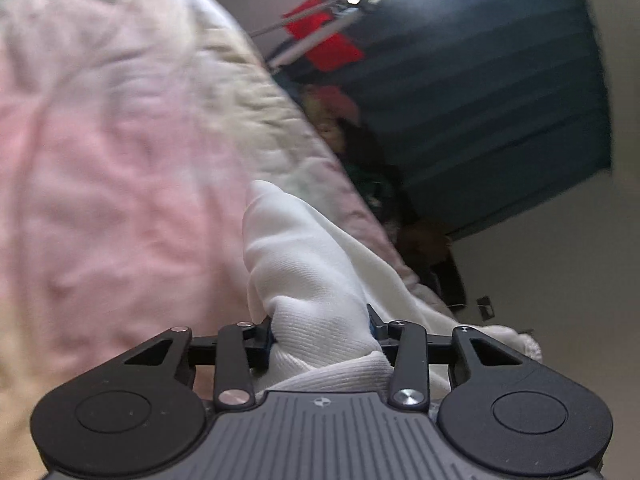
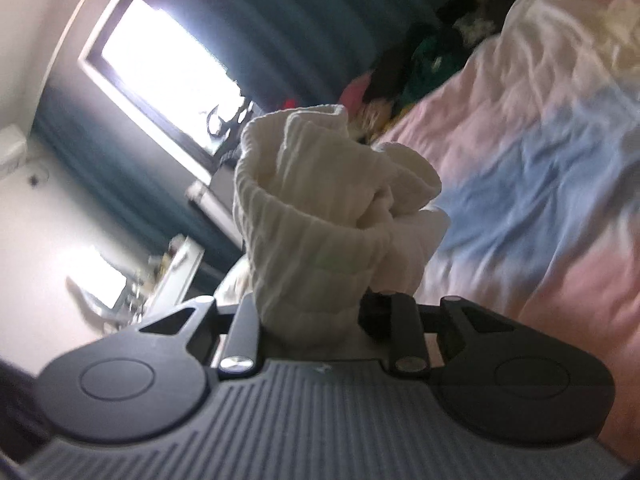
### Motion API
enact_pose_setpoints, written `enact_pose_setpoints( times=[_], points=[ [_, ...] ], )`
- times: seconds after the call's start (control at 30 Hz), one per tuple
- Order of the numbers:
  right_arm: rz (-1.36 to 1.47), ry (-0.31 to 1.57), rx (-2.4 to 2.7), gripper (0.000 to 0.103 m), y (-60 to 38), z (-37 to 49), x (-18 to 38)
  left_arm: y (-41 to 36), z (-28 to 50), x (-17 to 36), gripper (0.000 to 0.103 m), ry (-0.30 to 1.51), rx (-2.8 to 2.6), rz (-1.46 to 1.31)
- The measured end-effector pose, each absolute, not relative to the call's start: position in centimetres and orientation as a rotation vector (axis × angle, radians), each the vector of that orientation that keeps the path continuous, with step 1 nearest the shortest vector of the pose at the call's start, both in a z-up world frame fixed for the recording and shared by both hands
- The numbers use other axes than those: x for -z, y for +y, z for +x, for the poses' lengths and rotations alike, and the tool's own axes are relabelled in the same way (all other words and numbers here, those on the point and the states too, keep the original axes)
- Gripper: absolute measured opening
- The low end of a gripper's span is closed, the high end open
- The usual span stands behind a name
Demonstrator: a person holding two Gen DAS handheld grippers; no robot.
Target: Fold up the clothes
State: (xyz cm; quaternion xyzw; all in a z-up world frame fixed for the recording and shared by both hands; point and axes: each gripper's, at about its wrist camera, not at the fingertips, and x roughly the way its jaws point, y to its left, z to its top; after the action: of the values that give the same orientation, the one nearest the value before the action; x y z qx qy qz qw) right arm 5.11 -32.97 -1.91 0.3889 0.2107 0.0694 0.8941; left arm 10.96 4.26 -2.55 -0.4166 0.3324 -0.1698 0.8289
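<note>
A white ribbed sock (image 1: 308,280) is clamped in my left gripper (image 1: 320,332); its fabric bulges between the jaws and trails to the right over the bed. My right gripper (image 2: 316,312) is shut on a white ribbed sock cuff (image 2: 312,208), which stands up bunched and open-mouthed above the jaws. Both views are tilted and blurred. The fingertips of both grippers are hidden by the fabric.
A pink, cream and blue quilted bedspread (image 1: 120,160) fills the left wrist view and shows in the right wrist view (image 2: 540,160). Dark blue curtains (image 1: 480,100), a bright window (image 2: 160,68), red hanging cloth (image 1: 328,44) and a pile of coloured clothes (image 2: 420,64) lie beyond.
</note>
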Motion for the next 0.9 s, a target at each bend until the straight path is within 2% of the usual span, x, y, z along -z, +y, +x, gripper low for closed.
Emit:
enact_pose_setpoints(
  times=[0.17, 0.4, 0.6, 0.7, 0.8, 0.9],
  points=[
    [0.835, 0.351, -0.05, 0.028, -41.5, 9.1, 0.1, -4.6, 17.2, -1.1, 0.041, 0.676, 0.448, -0.821],
    [0.843, 0.279, 0.113, 0.029, -53.3, 15.8, -0.3, -18.1, 27.8, 1.4, 0.042, 0.755, 0.542, -0.632],
    [0.963, 0.359, 0.244, 0.029, -59.1, 19.1, 7.5, -29.6, 36.8, 3.5, 0.042, 0.818, 0.619, -0.467],
    [1.072, 0.406, 0.255, 0.029, -60.0, 18.1, 12.1, -30.1, 37.4, 6.3, 0.043, 0.836, 0.663, -0.407],
    [1.095, 0.389, 0.255, 0.031, -59.0, 16.1, 15.4, -29.1, 36.7, 9.6, 0.05, 0.837, 0.705, -0.345],
    [1.081, 0.364, 0.254, 0.036, -57.9, 14.7, 18.1, -28.9, 35.4, 12.0, 0.062, 0.789, 0.697, -0.243]
  ],
)
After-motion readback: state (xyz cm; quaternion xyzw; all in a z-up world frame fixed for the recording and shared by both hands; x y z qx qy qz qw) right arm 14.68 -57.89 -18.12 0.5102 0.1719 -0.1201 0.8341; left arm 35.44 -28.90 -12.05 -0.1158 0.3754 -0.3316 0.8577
